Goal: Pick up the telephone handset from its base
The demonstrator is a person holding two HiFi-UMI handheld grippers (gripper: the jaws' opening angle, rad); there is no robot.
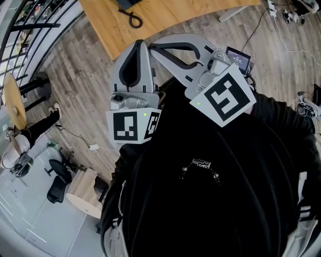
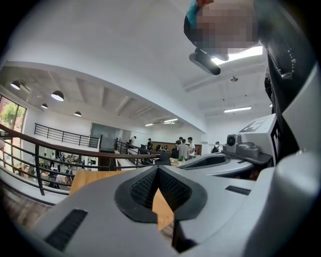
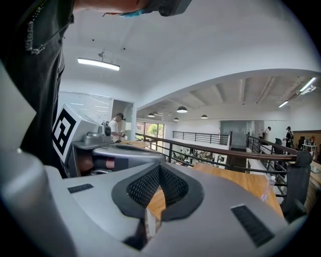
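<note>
Hand-held grippers (image 2: 157,168) (image 3: 159,166) closed, empty, side by side

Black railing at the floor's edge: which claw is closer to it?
Left. The left claw is on the railing's side, wooden floor between them; the right claw sits just past it, farther off.

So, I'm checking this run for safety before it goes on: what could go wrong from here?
1. The left gripper and right gripper are carried close side by side at the chest; they could knock together.
2. Both are shut and empty, and no telephone shows in any view; the jaws must open before any grab.
3. A black cable lies on the wooden table ahead and could snag a jaw.
</note>
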